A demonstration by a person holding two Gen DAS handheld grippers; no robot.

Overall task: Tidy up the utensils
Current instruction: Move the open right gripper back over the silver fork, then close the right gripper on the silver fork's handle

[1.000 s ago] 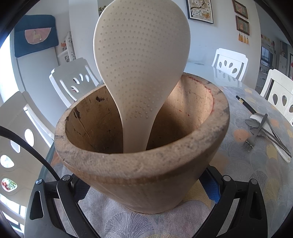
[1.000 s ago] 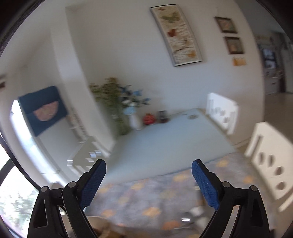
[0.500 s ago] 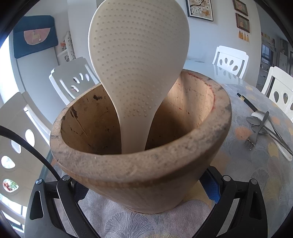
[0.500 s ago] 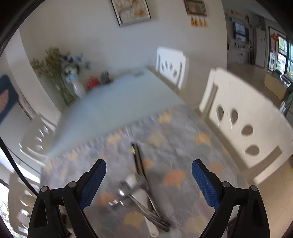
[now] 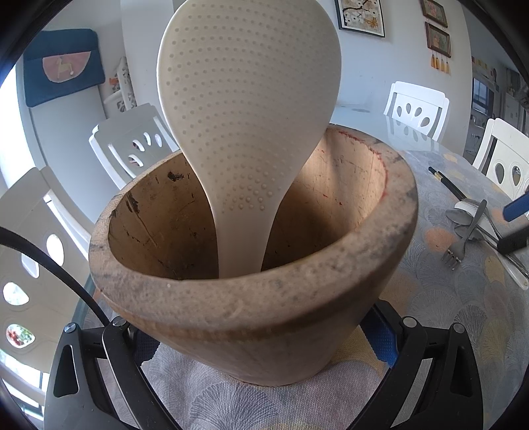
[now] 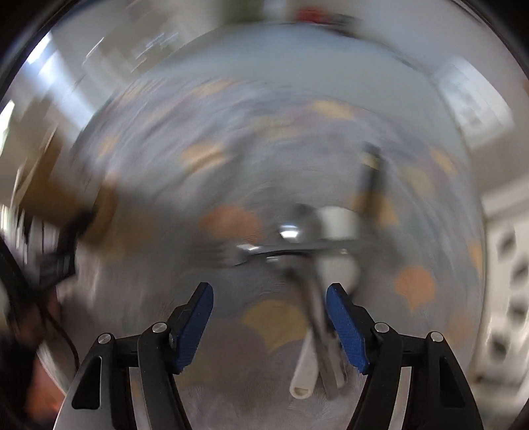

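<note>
Wooden holder (image 5: 251, 297), gripped by left gripper (image 5: 264, 344), holds dimpled paddle (image 5: 248, 99); right gripper (image 6: 269, 322) narrowing, unclosed.

home dining room: chairs (image 5: 417, 109), framed pictures (image 5: 361, 15)

Bright daylight from left windows; sharp left view, heavy motion blur right, fisheye-warped edges.

My left wrist view sits close behind wooden pot (image 5: 251, 297), angled down across table (image 5: 463, 304). My right wrist view looks steeply down, near, blurred. Both share cutlery pile (image 5: 476, 228) (image 6: 310, 251).
</note>
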